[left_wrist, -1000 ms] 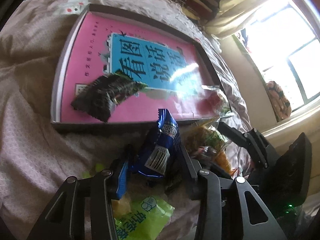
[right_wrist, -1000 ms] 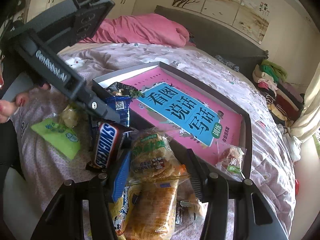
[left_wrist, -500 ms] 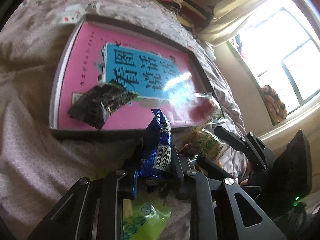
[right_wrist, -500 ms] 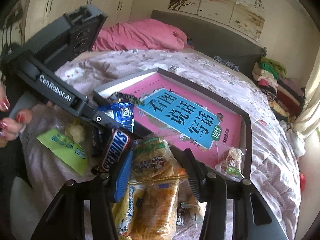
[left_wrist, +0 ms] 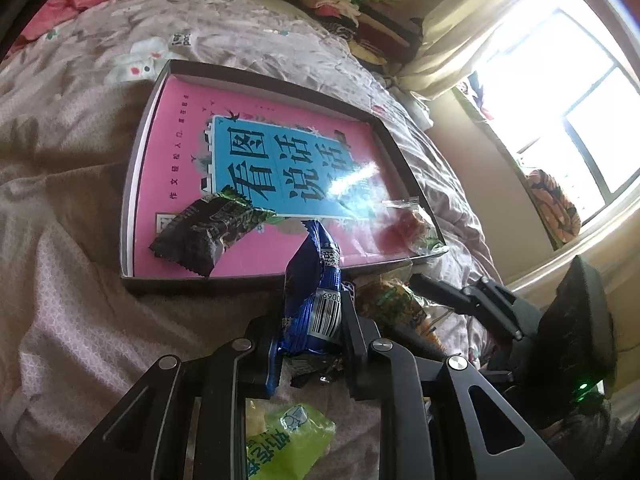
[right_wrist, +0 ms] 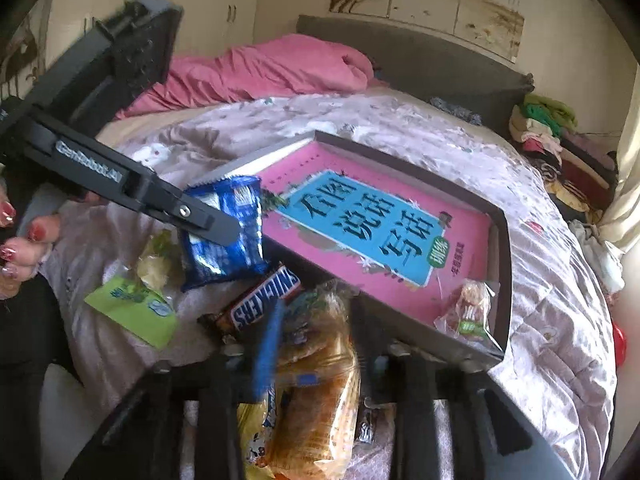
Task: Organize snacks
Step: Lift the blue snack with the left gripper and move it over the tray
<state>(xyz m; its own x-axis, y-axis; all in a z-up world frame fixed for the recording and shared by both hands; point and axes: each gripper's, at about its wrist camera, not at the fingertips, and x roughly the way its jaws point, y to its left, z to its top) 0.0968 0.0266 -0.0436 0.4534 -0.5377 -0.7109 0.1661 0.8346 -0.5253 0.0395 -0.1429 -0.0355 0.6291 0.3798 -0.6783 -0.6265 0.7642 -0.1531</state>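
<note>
While lifted off bedding, blue snack packet (left_wrist: 316,300) sits pinched between left gripper (left_wrist: 310,354) jaws.

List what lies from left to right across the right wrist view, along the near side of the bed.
green packet → blue snack bag held by the left gripper → Snickers bar → bread pack → clear-wrapped snack in the tray's corner.

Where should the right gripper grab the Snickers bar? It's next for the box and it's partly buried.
Probably the exposed middle of the Snickers bar, across its narrow width, coming from above. It lies flat and diagonal on the bedspread, its lower end near the bread packet, so end-on approaches look crowded.
</note>
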